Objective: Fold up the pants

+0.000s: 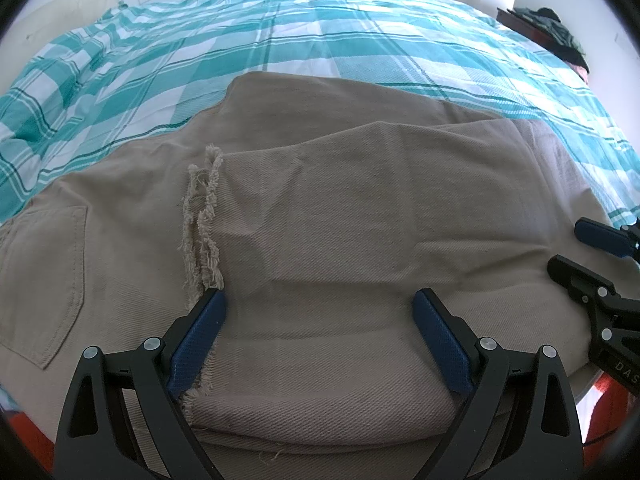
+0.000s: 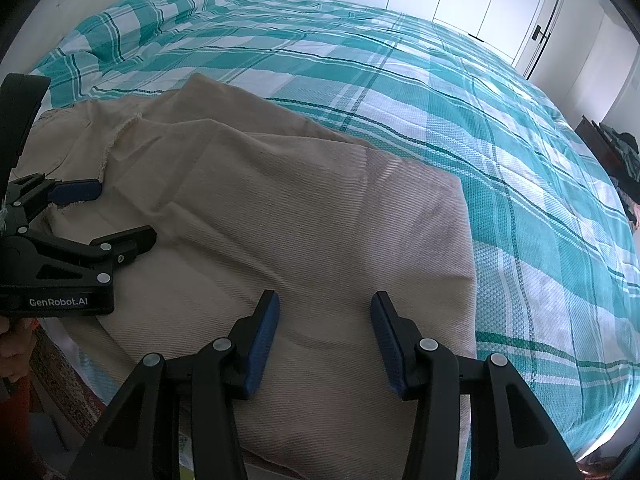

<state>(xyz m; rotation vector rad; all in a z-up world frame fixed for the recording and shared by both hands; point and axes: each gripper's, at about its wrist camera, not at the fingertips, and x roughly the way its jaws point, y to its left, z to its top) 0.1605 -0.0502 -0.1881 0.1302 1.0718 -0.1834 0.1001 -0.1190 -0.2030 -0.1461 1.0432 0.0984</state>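
Pants: your beige pants lie on the teal checked bedspread at the near edge of the bed, with the legs already brought over the upper part.
Fold done: the frayed hems rest on the seat area, just beside the back pocket, so one lengthwise-to-waist fold looks complete.
Fold edge: in the right wrist view the rounded fold sits toward your right, smooth and fairly even.
Left gripper: your left gripper has its jaws spread wide and holds nothing; one finger touches the frayed hem corner, the other rests over the top layer.
Right gripper: your right gripper is also parted and empty, hovering over the folded layer near the fold end.
Left to do: judging by the long shape, you likely need one more fold to halve the bundle, then a light smoothing of the wrinkles in the top layer.
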